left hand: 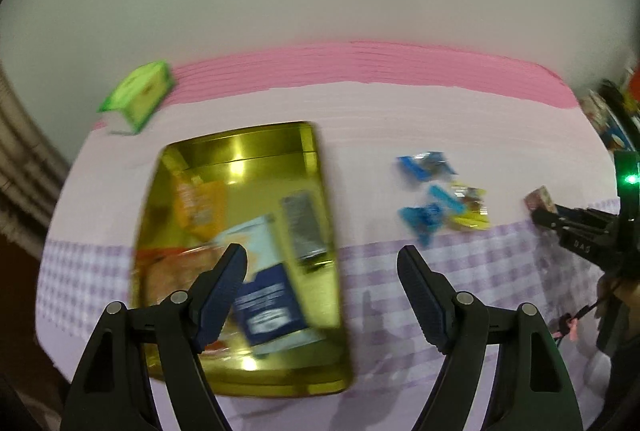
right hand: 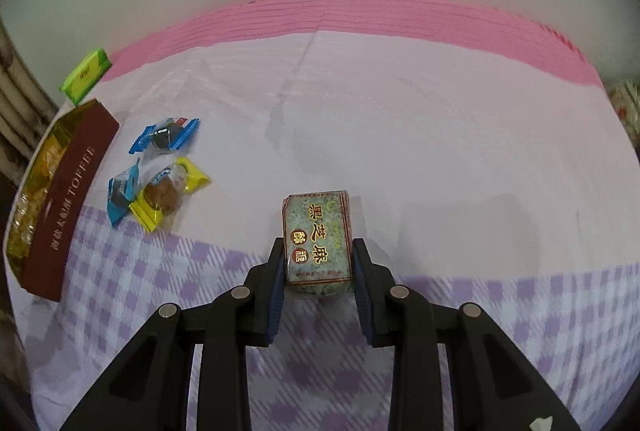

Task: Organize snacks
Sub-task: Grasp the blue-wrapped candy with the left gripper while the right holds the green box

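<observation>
Snacks: scattered over a cloth-covered table (right hand: 400, 119), some loose, some already lying in a tin.
Sesame candy block (right hand: 318, 243): a speckled grey-green wrapped bar with gold and red Chinese lettering, clamped by its two long sides between the pads of the right gripper (right hand: 319, 263), just above the cloth near the line where plain lilac meets purple check.
Right gripper: closed tight on that block; in the left wrist view it shows at the far right edge (left hand: 538, 209), the block's end (left hand: 540, 199) poking out past its tips.
Left gripper (left hand: 322, 283): jaws standing well apart with nothing between them, hanging over the tin's near right corner; this view is smeared with motion blur.
Tin (left hand: 240, 251): a gold-lined rectangular box, open on top, its outer wall dark red with "TOFFEE" in pale letters (right hand: 68, 203); it sits at the left of the table.
Inside the tin: an orange packet (left hand: 198, 207), a pale blue and navy packet (left hand: 266, 295), a grey wrapper (left hand: 304, 227), all too blurred to read.
Loose sweets: a blue-ended wrapper (right hand: 166, 135) farther back, then a second blue one (right hand: 122, 193) touching a yellow-ended one (right hand: 168, 193), all lying between the tin and the held block.
Green box (right hand: 84, 75): small, at the table's far left corner beyond the tin.
Cloth: pink band along the far edge, against a pale wall.
</observation>
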`<state>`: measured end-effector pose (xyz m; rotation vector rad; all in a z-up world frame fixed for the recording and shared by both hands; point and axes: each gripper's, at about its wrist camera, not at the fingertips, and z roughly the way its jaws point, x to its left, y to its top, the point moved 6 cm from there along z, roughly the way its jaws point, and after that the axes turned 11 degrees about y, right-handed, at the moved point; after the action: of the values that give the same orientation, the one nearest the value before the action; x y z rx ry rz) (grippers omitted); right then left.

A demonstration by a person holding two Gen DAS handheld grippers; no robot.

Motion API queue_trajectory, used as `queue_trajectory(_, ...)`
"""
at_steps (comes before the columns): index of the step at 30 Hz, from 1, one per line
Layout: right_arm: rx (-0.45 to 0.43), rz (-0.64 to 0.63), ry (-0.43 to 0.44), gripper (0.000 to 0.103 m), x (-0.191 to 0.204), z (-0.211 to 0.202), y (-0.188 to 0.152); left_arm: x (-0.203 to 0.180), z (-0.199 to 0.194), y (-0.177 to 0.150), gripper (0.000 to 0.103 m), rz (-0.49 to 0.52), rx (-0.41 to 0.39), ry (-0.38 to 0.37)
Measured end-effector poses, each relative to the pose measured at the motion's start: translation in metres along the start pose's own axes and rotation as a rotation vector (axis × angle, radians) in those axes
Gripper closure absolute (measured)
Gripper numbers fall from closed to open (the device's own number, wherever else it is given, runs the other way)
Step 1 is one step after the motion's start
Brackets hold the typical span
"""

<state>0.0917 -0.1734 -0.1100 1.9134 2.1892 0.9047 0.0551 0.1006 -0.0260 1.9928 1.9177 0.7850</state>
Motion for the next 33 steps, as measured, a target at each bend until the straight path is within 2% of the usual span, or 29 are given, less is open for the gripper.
queue_trajectory(7, 0.021, 0.046, 0.015, 0.074, -0.011, -0.009, -0.011, -0.043, 0.013, 0.011, 0.025, 0.066, 0.007, -0.057)
queue_trajectory(13, 0.024, 0.031, 0.026, 0.074, -0.011, -0.010, -0.014, -0.068, 0.030, 0.013, 0.026, 0.150, 0.021, -0.048)
queue_trajectory(19, 0.031, 0.017, 0.018, 0.074, -0.010, -0.012, -0.015, -0.094, 0.044, 0.012, 0.034, 0.238, 0.033, -0.050)
queue_trajectory(26, 0.033, 0.015, 0.017, 0.074, -0.010, -0.011, -0.014, -0.107, 0.068, 0.016, 0.048, 0.267, 0.081, -0.063)
queue_trajectory(33, 0.037, 0.016, 0.020, 0.073, -0.009, -0.010, -0.013, -0.116, 0.088, 0.021, 0.050, 0.294, 0.103, -0.062)
